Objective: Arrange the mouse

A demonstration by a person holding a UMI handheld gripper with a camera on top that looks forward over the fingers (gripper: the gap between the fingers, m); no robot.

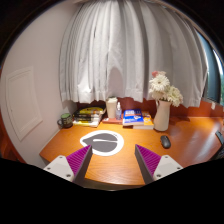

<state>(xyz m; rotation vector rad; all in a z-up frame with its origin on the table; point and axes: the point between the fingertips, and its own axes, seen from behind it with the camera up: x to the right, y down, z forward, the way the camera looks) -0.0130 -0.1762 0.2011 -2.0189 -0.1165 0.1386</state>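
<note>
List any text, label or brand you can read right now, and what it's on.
None is legible.
Blue box: printing on its face, too small to read.
Stacked books: covers and spines too blurred to read.
White mouse pad: dark shape only, no words.
Mouse: no marking visible.
Tongs: open, no markings.

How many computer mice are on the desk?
1: a small dark oval mouse lies on the wooden desk, right of the white vase, beyond the open gripper. Others could hide behind the books.
</note>
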